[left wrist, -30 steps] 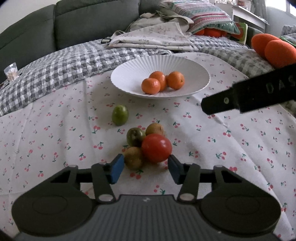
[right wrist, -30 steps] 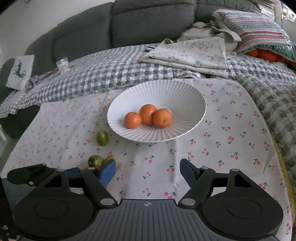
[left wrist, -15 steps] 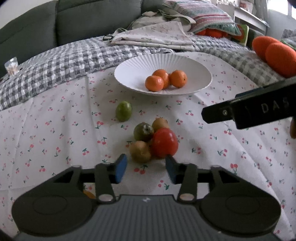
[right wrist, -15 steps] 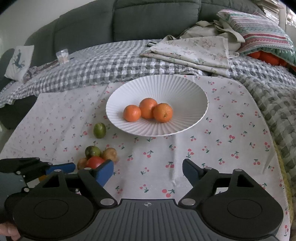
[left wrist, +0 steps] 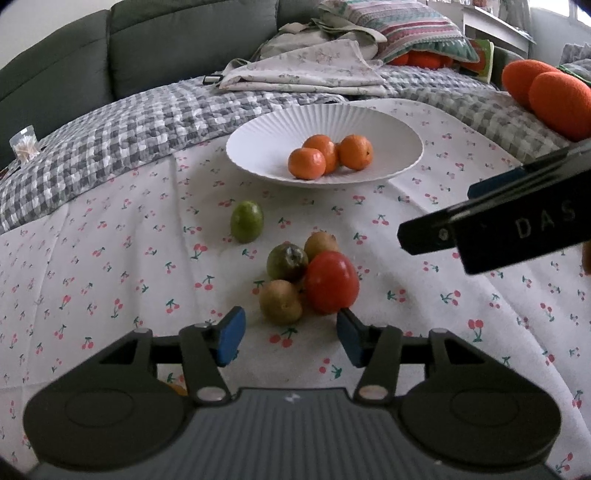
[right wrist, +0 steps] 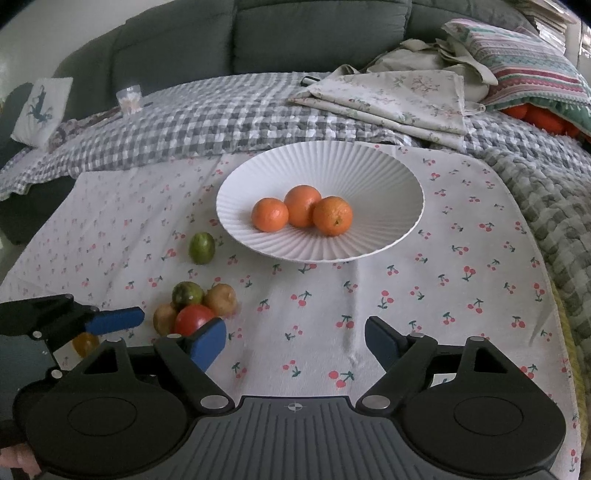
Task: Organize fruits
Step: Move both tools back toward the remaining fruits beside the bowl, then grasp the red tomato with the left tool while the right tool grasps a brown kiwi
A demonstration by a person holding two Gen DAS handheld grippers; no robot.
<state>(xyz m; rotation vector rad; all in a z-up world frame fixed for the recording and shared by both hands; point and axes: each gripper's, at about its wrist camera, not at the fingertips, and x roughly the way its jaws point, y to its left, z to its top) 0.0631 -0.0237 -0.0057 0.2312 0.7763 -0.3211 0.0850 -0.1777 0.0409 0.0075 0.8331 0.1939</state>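
A white ribbed bowl (left wrist: 258, 147) (right wrist: 388, 184) holds three oranges (left wrist: 325, 155) (right wrist: 301, 210). On the cherry-print cloth lies a lone green fruit (left wrist: 246, 220) (right wrist: 201, 248) and a cluster: a red tomato (left wrist: 331, 282) (right wrist: 194, 319), a dark green fruit (left wrist: 287, 260) (right wrist: 187, 292) and two brownish fruits (left wrist: 280, 301) (right wrist: 221, 298). My left gripper (left wrist: 290, 339) is open and empty just short of the cluster. My right gripper (right wrist: 295, 343) is open and empty over bare cloth, right of the cluster; its body shows in the left wrist view (left wrist: 517, 229).
A small orange fruit (right wrist: 85, 341) lies under the left gripper's finger. A checked blanket (right wrist: 221, 118), folded cloths (right wrist: 388, 99), a striped pillow (right wrist: 524, 66) and a dark sofa (right wrist: 314, 33) lie behind the bowl. Orange cushions (left wrist: 546, 96) lie at far right.
My left gripper has pulled back a little from the fruit cluster, staying open. My right gripper's view has shifted so the cluster and the left finger show more.
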